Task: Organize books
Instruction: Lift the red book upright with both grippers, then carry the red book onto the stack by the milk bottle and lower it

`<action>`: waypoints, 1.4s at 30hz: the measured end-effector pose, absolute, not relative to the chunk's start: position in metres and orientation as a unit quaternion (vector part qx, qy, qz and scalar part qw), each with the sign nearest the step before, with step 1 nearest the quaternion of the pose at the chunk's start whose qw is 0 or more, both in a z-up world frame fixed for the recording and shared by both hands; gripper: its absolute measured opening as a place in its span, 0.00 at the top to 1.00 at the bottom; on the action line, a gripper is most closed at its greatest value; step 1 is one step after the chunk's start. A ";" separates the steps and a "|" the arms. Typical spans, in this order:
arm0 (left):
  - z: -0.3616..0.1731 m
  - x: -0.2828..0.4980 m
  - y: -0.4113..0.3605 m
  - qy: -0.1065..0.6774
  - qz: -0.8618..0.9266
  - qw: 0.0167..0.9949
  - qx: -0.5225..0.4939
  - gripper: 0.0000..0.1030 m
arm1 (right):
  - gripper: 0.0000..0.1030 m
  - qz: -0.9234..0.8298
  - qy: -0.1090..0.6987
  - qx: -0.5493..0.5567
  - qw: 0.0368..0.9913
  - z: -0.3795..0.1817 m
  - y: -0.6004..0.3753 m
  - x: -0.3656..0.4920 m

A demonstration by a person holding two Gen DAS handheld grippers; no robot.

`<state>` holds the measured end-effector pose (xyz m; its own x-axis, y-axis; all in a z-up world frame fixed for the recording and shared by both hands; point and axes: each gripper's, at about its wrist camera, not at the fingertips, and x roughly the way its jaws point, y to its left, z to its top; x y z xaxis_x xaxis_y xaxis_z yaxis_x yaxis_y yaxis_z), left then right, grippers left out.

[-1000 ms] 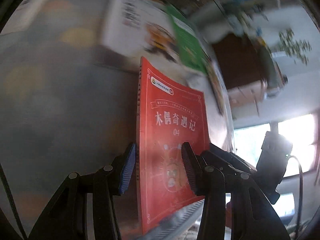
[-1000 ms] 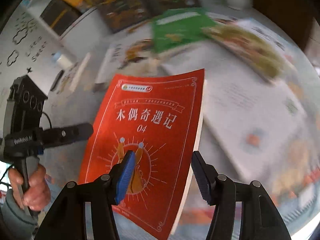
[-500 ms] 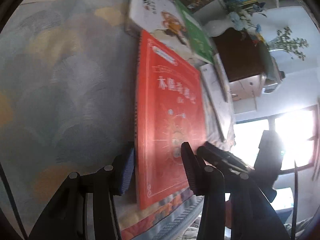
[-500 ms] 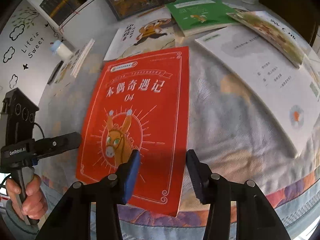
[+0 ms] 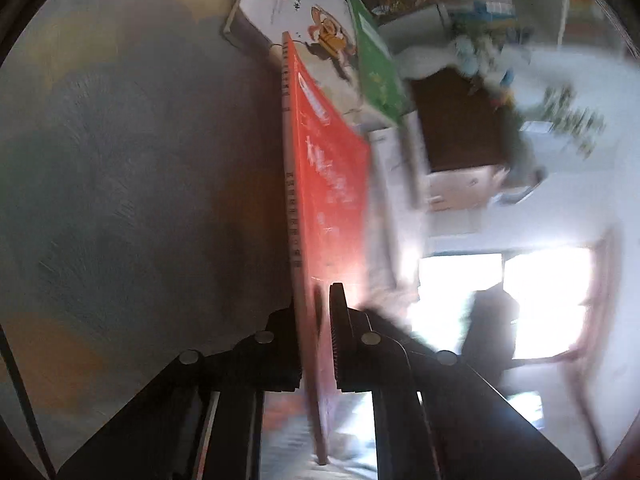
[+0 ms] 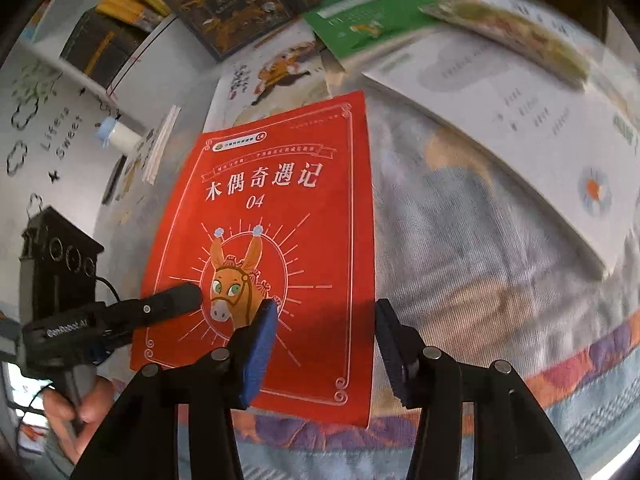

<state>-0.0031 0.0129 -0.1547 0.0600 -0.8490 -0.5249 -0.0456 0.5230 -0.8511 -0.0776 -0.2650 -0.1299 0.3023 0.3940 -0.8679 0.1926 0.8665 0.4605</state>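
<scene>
A red book [image 6: 272,216] with a donkey on its cover lies on the patterned bedcover [image 6: 460,260]. In the left wrist view the red book [image 5: 328,184] is seen almost edge-on, and my left gripper [image 5: 316,300] is shut on its near spine edge. From the right wrist view the left gripper [image 6: 176,302] reaches over the book's lower left side, held by a hand [image 6: 76,404]. My right gripper [image 6: 326,320] hovers open above the book's lower right part, with its blue pads clear of the cover.
A white cartoon-cover book [image 6: 276,76], a green book [image 6: 360,20] and a large white book [image 6: 500,120] lie beyond the red one. Dark books [image 6: 228,8] lean at the back. A small bottle [image 6: 116,136] lies at left. The bed's front edge is near.
The left jaws have shut on the red book's spine edge, and the left wrist has rolled. The right gripper has rolled and sunk a little over the book, still open.
</scene>
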 end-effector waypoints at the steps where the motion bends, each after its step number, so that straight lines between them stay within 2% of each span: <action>1: -0.152 0.001 0.016 0.605 -0.324 0.612 -0.393 0.93 | 0.49 0.072 0.588 0.283 0.754 -0.132 -0.273 -0.081; 8: -0.150 0.014 0.017 0.610 -0.334 0.545 -0.469 0.92 | 0.45 0.127 0.537 0.516 0.655 -0.162 -0.313 -0.116; 13: -0.152 0.013 0.019 0.615 -0.328 0.530 -0.482 0.93 | 0.46 0.155 0.502 0.565 0.636 -0.170 -0.302 -0.101; 14: -0.150 0.013 0.019 0.619 -0.326 0.539 -0.469 0.93 | 0.54 0.153 0.502 0.554 0.646 -0.166 -0.299 -0.097; 16: -0.146 0.015 0.019 0.625 -0.323 0.559 -0.439 0.93 | 0.61 0.142 0.516 0.508 0.675 -0.156 -0.291 -0.088; 20: -0.129 0.016 0.012 0.629 -0.323 0.621 -0.339 0.93 | 0.66 0.132 0.530 0.400 0.736 -0.131 -0.274 -0.079; 24: -0.108 0.017 0.004 0.608 -0.343 0.663 -0.269 0.91 | 0.67 0.133 0.536 0.273 0.788 -0.102 -0.246 -0.075; 28: -0.087 0.015 0.013 0.579 -0.371 0.686 -0.238 0.89 | 0.67 0.147 0.507 0.187 0.828 -0.076 -0.228 -0.078; 35: -0.054 0.027 0.067 0.518 -0.368 0.723 -0.270 0.89 | 0.67 0.186 0.473 0.100 0.855 -0.032 -0.191 -0.061; 42: -0.017 0.066 0.144 0.457 -0.314 0.784 -0.280 0.89 | 0.67 0.245 0.431 0.054 0.867 -0.001 -0.122 0.006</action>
